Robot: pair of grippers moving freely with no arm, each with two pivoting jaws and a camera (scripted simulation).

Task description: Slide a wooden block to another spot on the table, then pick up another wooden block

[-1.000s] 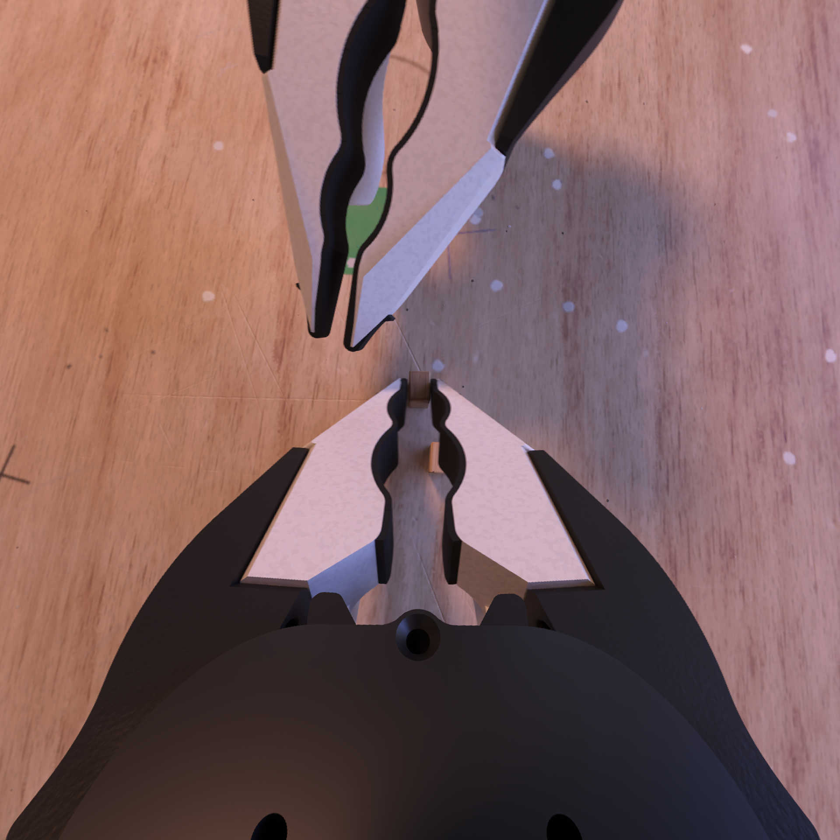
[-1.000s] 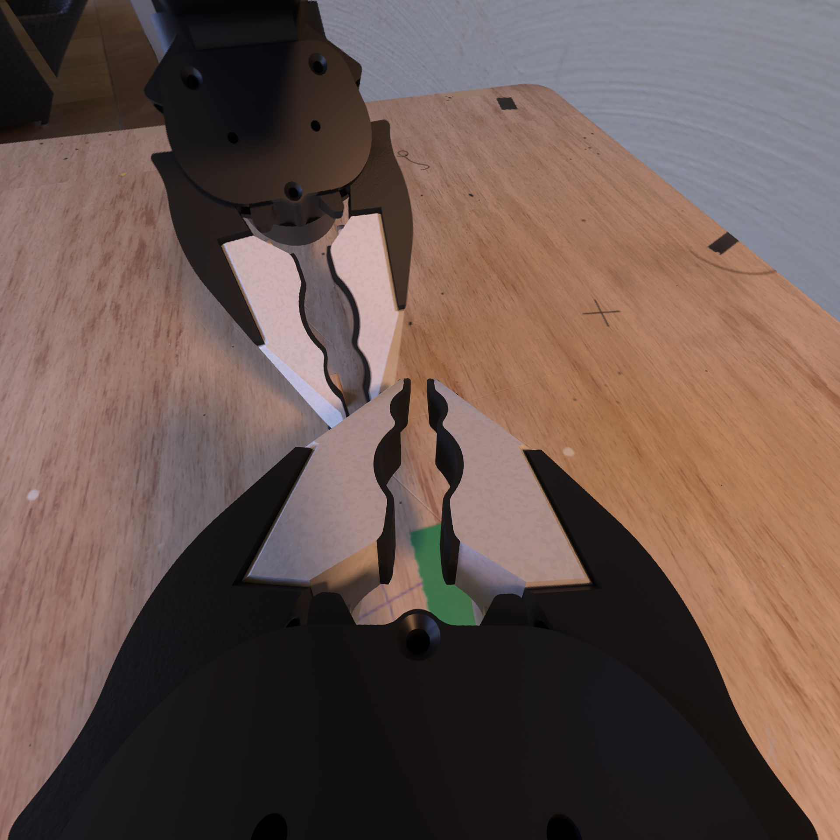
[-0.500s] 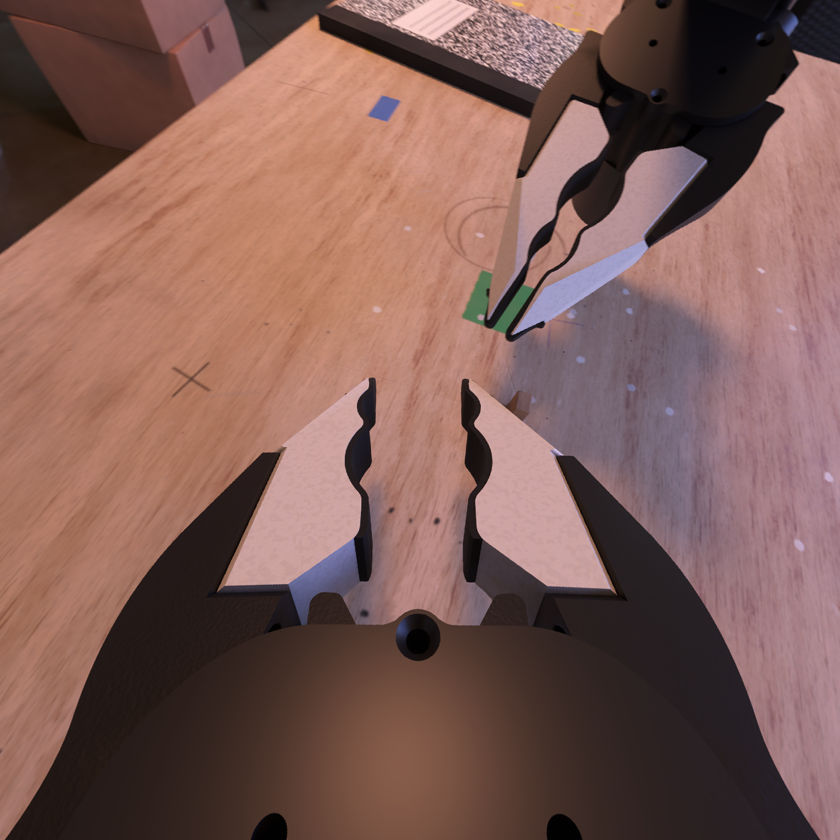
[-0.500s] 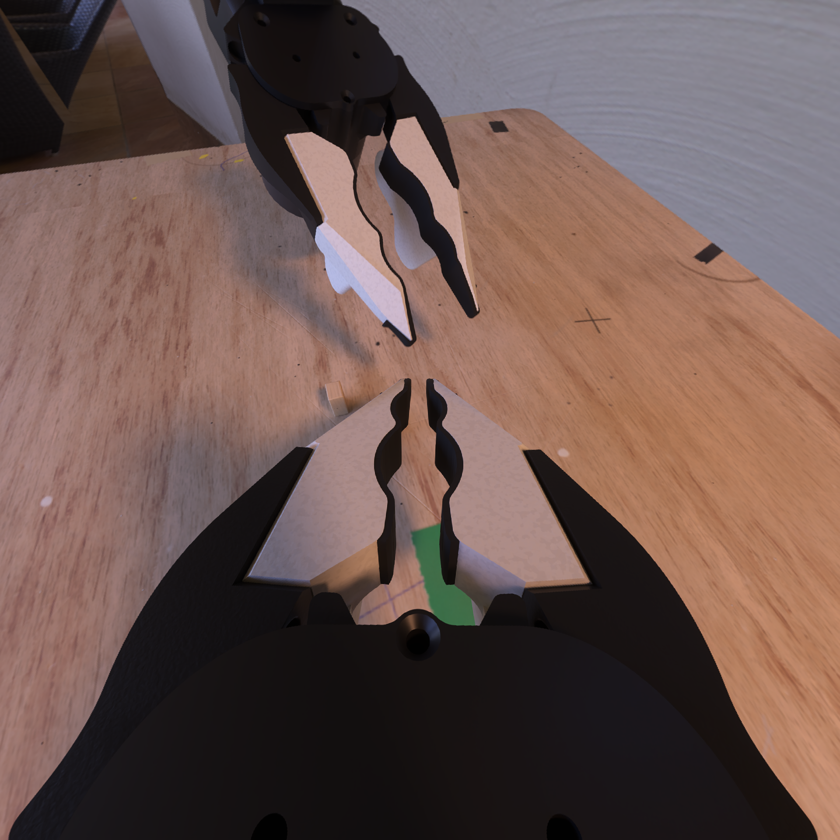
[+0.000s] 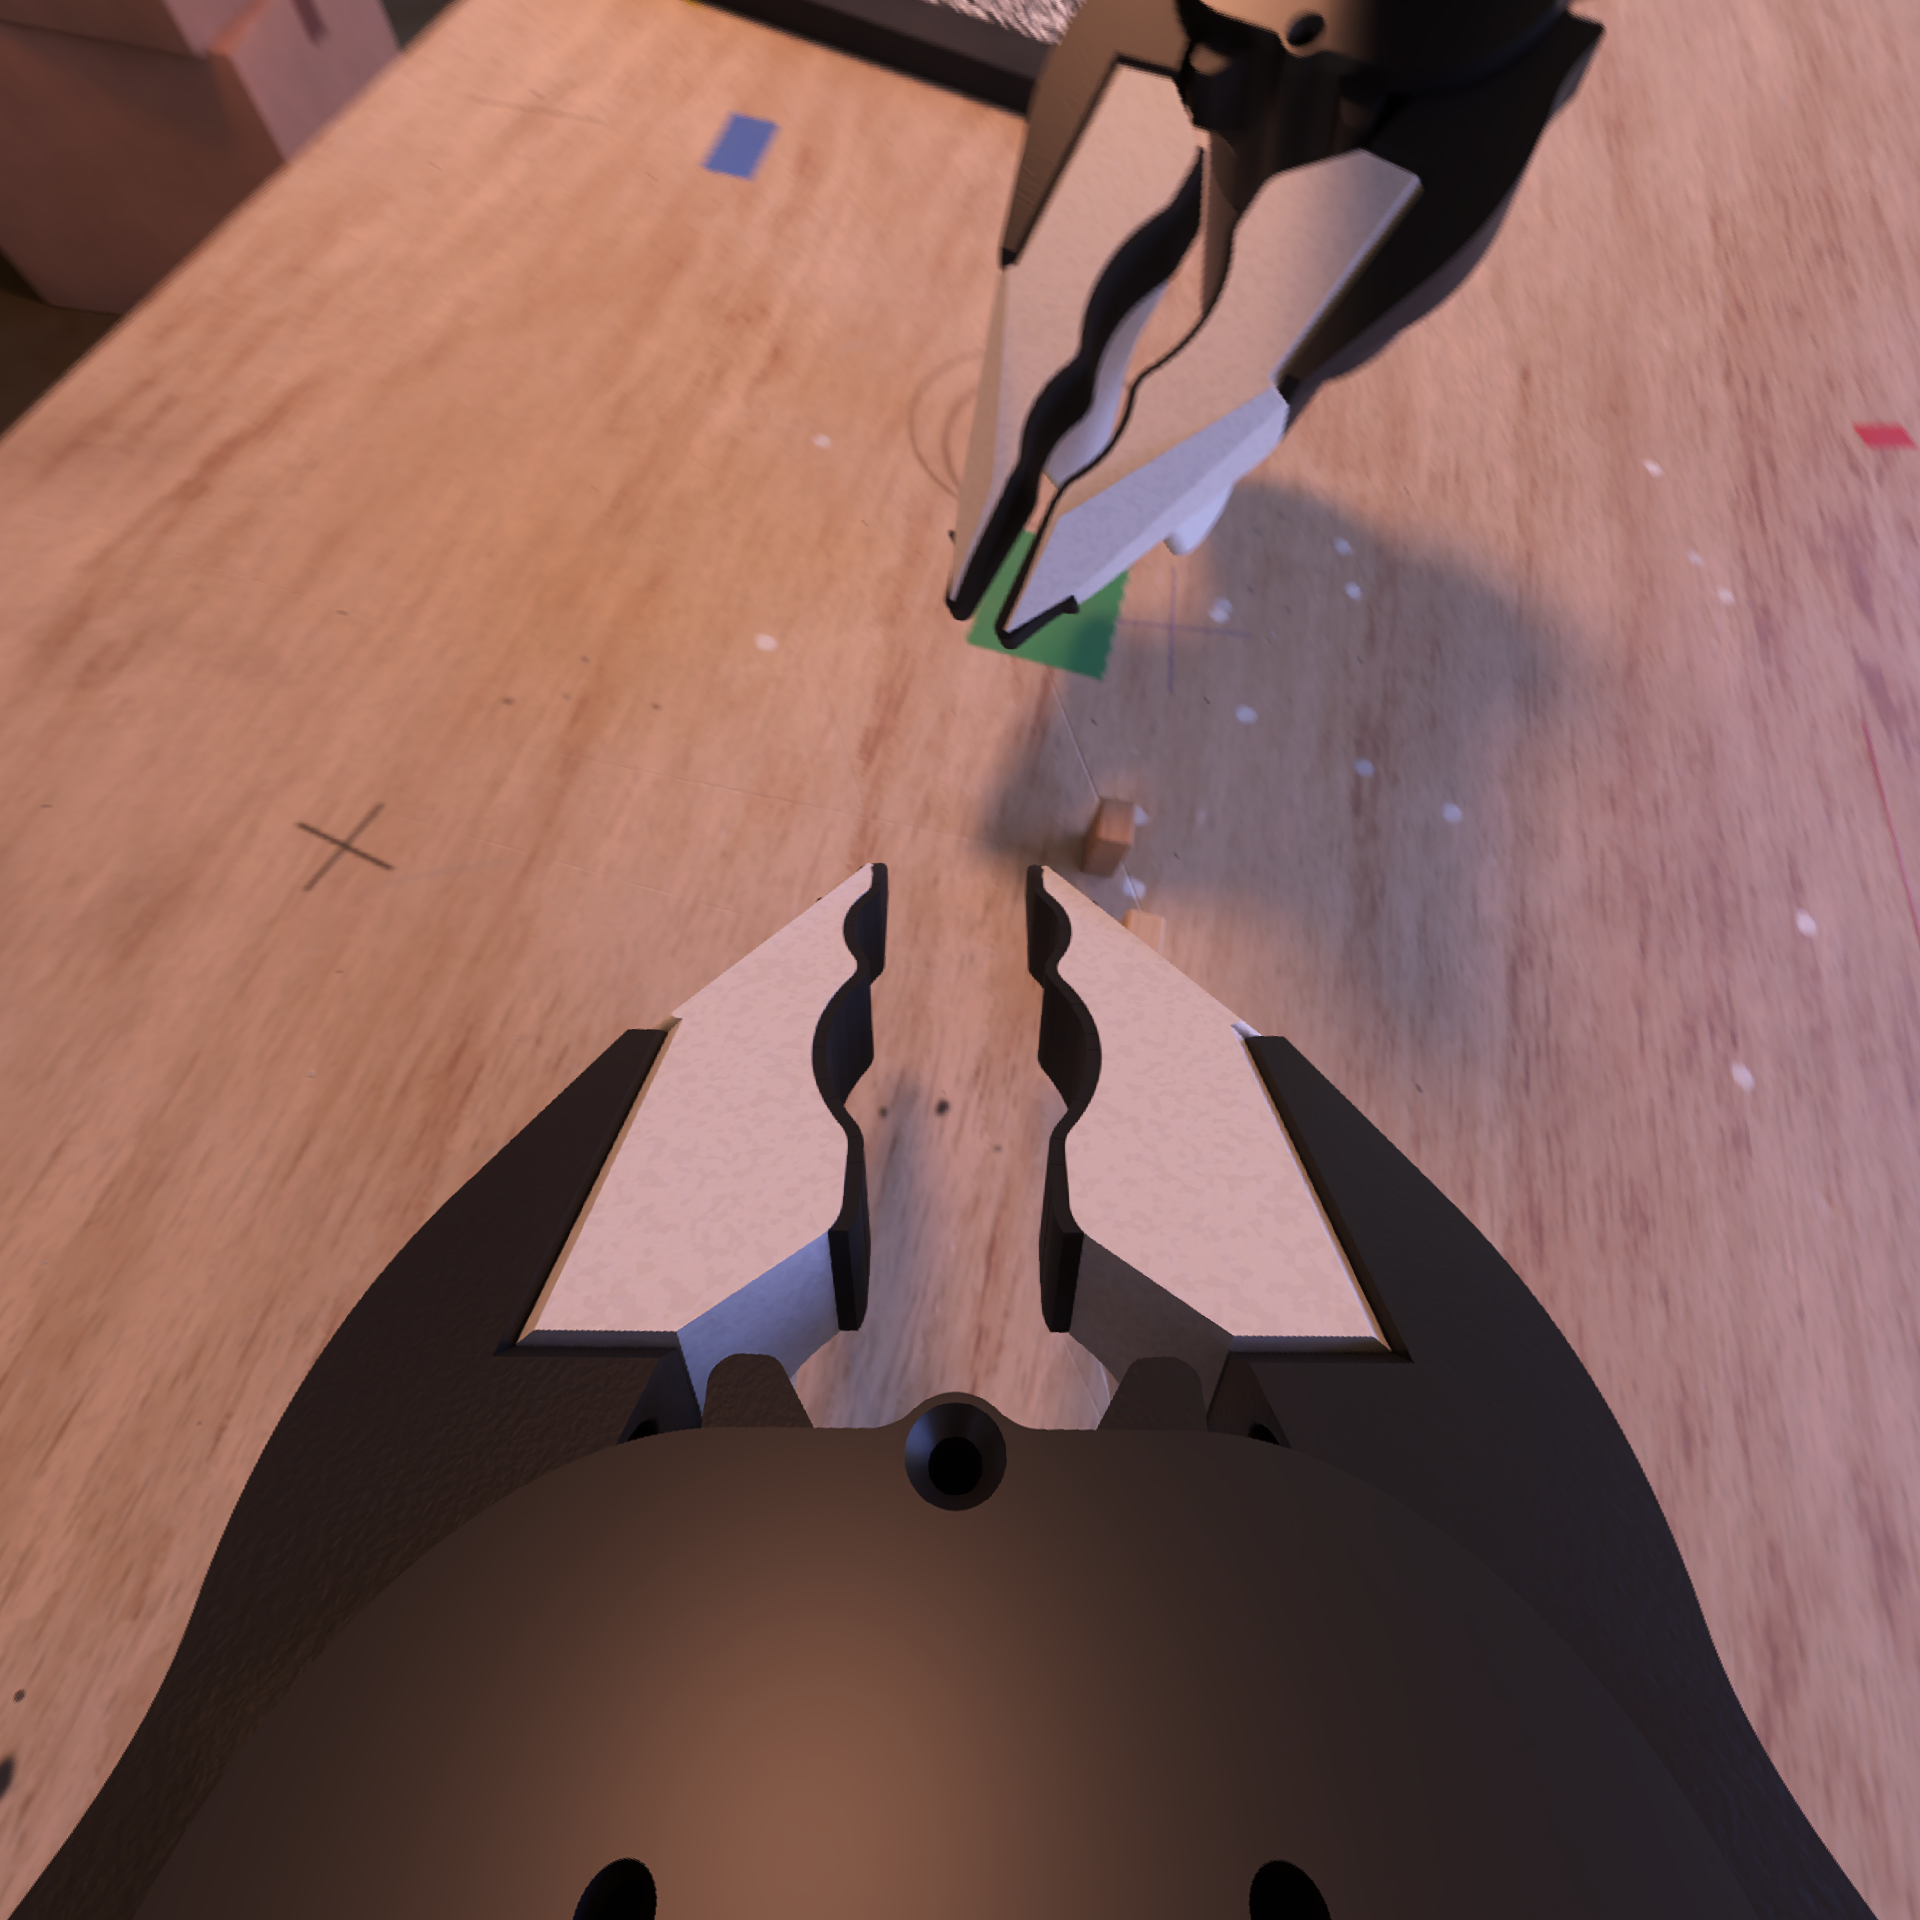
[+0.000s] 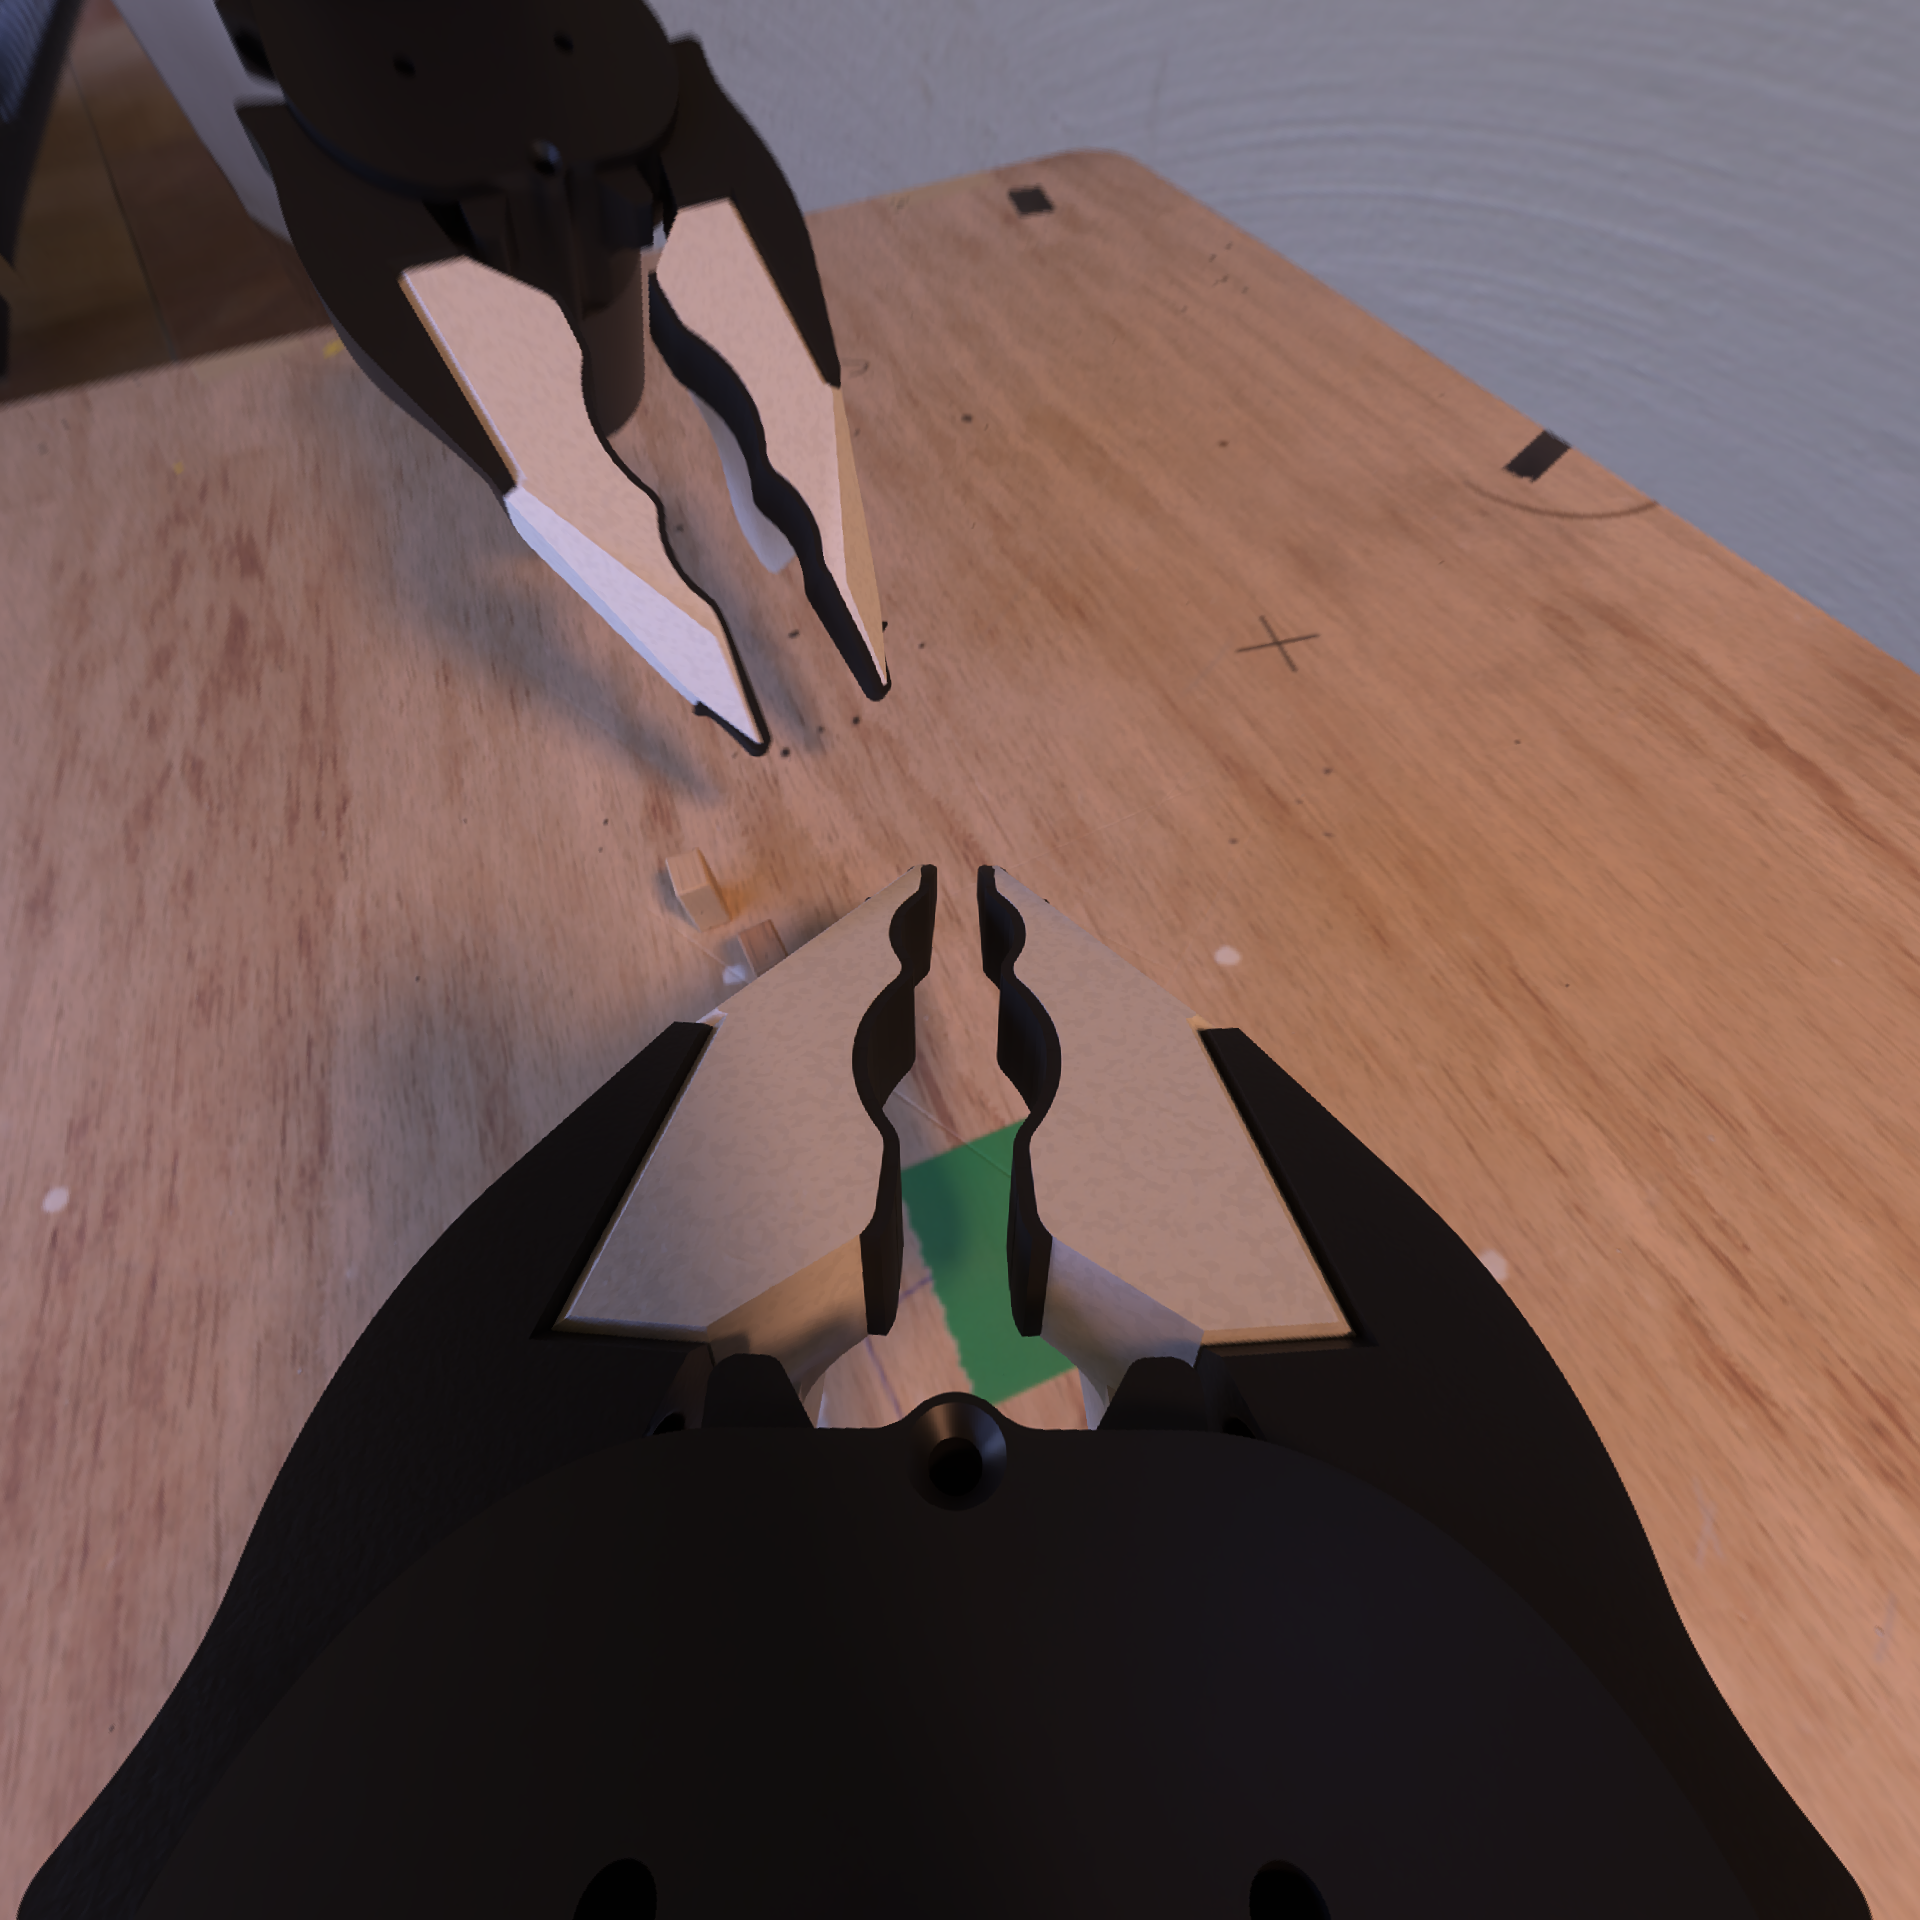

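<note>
Two small wooden blocks lie on the table. One block (image 5: 1105, 833) lies just ahead and right of my left gripper (image 5: 956, 875), which is open, empty and above the table. The second block (image 5: 1149, 927) is mostly hidden behind its right finger. In the right wrist view the blocks (image 6: 694, 885) (image 6: 761, 940) lie left of my right gripper (image 6: 956, 875), whose jaws are nearly together with nothing between them. The left gripper (image 6: 821, 717) hovers beyond the blocks. The right gripper (image 5: 1000, 615) hangs over a green patch (image 5: 1070, 634).
The table carries a blue tape mark (image 5: 740, 145), a red mark (image 5: 1883, 436) and a black cross (image 5: 345, 847). Cardboard boxes (image 5: 156, 125) stand past the far left edge. The table's right edge (image 6: 1766, 582) meets a grey wall.
My left gripper let go of a block, lifted off the table and drew back, opening wide and then narrowing a little. The right gripper has stayed nearly still.
</note>
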